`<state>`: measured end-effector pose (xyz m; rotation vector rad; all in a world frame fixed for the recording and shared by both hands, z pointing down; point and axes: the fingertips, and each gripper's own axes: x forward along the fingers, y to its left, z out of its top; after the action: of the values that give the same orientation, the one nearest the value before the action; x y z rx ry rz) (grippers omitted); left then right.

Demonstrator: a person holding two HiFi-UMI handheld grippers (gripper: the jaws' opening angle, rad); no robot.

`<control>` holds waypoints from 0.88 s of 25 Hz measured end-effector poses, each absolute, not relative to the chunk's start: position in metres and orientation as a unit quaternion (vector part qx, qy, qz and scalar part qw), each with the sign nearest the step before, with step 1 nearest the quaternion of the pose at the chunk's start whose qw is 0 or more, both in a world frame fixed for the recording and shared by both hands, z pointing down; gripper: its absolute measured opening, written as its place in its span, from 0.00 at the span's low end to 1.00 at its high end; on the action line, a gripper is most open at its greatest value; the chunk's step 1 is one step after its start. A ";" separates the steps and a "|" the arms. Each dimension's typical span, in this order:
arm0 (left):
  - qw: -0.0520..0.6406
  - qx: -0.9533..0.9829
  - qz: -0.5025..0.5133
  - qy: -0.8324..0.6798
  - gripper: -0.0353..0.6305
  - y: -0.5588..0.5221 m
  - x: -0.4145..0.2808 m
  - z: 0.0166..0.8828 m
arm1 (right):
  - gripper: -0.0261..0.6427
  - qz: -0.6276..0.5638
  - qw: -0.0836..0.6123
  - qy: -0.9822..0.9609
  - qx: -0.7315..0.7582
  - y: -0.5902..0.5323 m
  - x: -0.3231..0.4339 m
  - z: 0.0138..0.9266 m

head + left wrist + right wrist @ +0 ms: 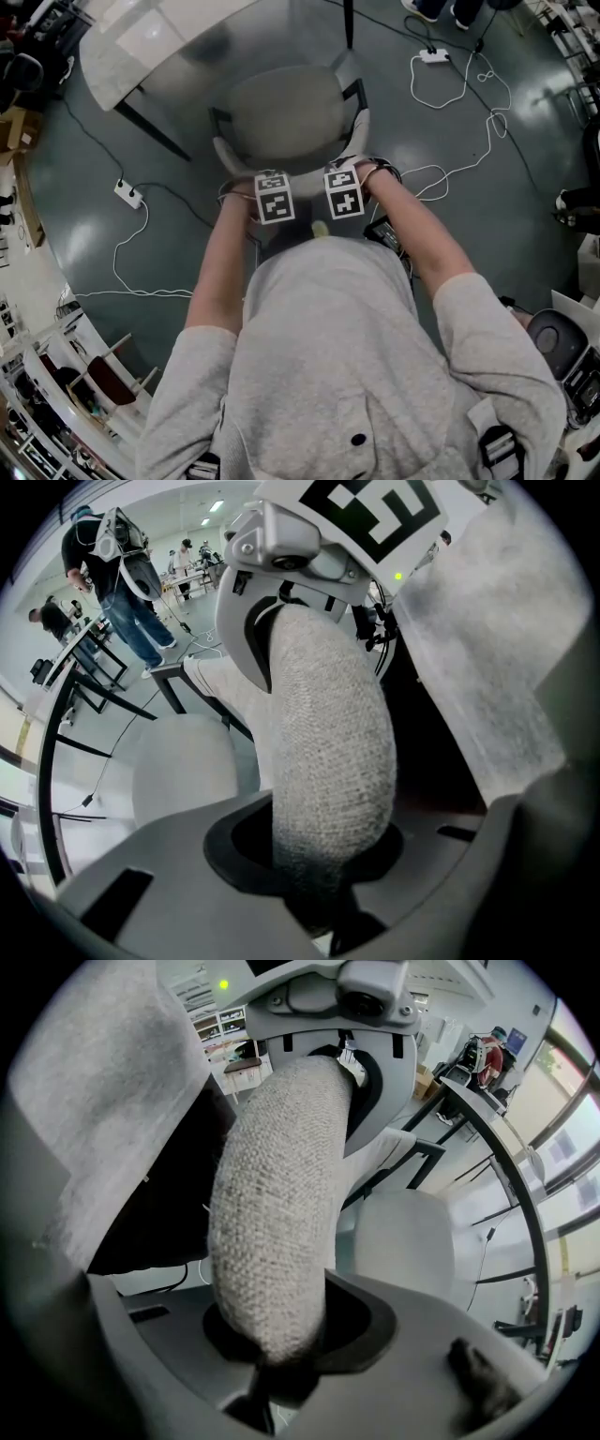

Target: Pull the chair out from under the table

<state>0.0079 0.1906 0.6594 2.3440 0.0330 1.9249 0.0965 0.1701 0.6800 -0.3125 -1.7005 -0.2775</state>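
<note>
The grey upholstered chair [281,112] stands in front of me, its seat partly under the pale table [141,47]. My left gripper [270,176] and right gripper [339,171] point down side by side, each shut on the chair's padded backrest rim [305,169]. In the left gripper view the woven rim [328,761] runs up out of my left gripper [323,855], with the seat [178,771] to its left. In the right gripper view the same rim [277,1213] fills my right gripper [272,1335], and the seat [403,1241] lies to the right.
A black table leg [155,131] slants to the chair's left. White cables and power strips [128,194] [433,55] lie on the dark floor on both sides. Another chair [103,375] stands at the lower left. People [122,583] stand far off.
</note>
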 end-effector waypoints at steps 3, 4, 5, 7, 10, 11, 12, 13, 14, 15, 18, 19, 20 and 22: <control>0.047 0.771 0.635 -0.002 0.22 0.193 0.008 0.660 | 0.18 -0.121 0.636 -0.752 -0.123 0.172 0.096 0.680; 0.045 0.772 0.634 -0.009 0.23 0.192 0.006 0.659 | 0.19 -0.117 0.635 -0.754 -0.118 0.172 0.095 0.679; 0.045 0.773 0.633 -0.017 0.23 0.192 0.005 0.659 | 0.20 -0.112 0.635 -0.756 -0.114 0.172 0.095 0.677; 0.054 0.777 0.626 -0.035 0.26 0.191 0.003 0.655 | 0.22 -0.107 0.635 -0.758 -0.108 0.171 0.096 0.672; 0.069 0.789 0.607 -0.060 0.29 0.190 0.000 0.645 | 0.24 -0.113 0.632 -0.760 -0.097 0.170 0.100 0.660; 0.071 0.795 0.598 -0.068 0.30 0.189 -0.002 0.641 | 0.24 -0.115 0.631 -0.762 -0.092 0.169 0.102 0.655; 0.072 0.801 0.590 -0.077 0.31 0.188 -0.005 0.636 | 0.24 -0.116 0.628 -0.765 -0.086 0.168 0.103 0.650; 0.073 0.805 0.582 -0.088 0.32 0.187 -0.008 0.630 | 0.24 -0.115 0.623 -0.769 -0.078 0.168 0.104 0.645; 0.074 0.810 0.573 -0.103 0.32 0.188 -0.013 0.624 | 0.24 -0.115 0.618 -0.775 -0.071 0.168 0.105 0.639; 0.079 0.814 0.562 -0.123 0.32 0.189 -0.019 0.617 | 0.24 -0.115 0.611 -0.781 -0.062 0.168 0.107 0.633; 0.113 0.827 0.510 -0.209 0.31 0.192 -0.044 0.593 | 0.23 -0.111 0.581 -0.806 -0.025 0.169 0.115 0.606; 0.127 0.832 0.482 -0.245 0.29 0.191 -0.052 0.581 | 0.23 -0.104 0.565 -0.819 -0.003 0.168 0.118 0.594; 0.139 0.835 0.449 -0.286 0.26 0.190 -0.059 0.568 | 0.21 -0.095 0.544 -0.833 0.025 0.165 0.120 0.580; 0.143 0.832 0.383 -0.374 0.17 0.187 -0.072 0.538 | 0.15 -0.080 0.494 -0.861 0.090 0.159 0.126 0.549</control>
<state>-0.0719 0.1868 0.5379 2.4004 -1.0781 1.1047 0.1255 0.1587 0.5486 0.2173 -2.0879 -0.1952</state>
